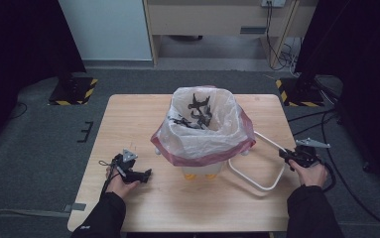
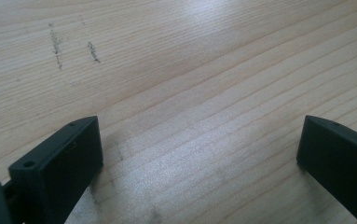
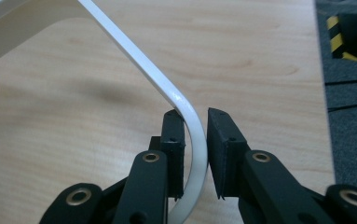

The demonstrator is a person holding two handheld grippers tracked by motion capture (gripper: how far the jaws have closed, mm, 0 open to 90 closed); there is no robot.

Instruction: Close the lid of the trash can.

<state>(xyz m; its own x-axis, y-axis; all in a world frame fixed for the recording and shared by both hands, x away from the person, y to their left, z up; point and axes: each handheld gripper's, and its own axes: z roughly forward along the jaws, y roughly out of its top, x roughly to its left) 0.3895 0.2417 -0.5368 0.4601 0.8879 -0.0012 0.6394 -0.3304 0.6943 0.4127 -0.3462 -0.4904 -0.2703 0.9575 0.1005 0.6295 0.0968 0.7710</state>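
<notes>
The right gripper (image 3: 195,154) has its jaws narrowed on the white handle (image 3: 192,126), at four o'clock from the lined bin (image 1: 203,130) mid-worktop. Handle gripped; raising it seems left. The left gripper (image 1: 137,174) rests wide, empty.

High view looks down over the table (image 1: 143,208); both tool views sit close above it.
</notes>
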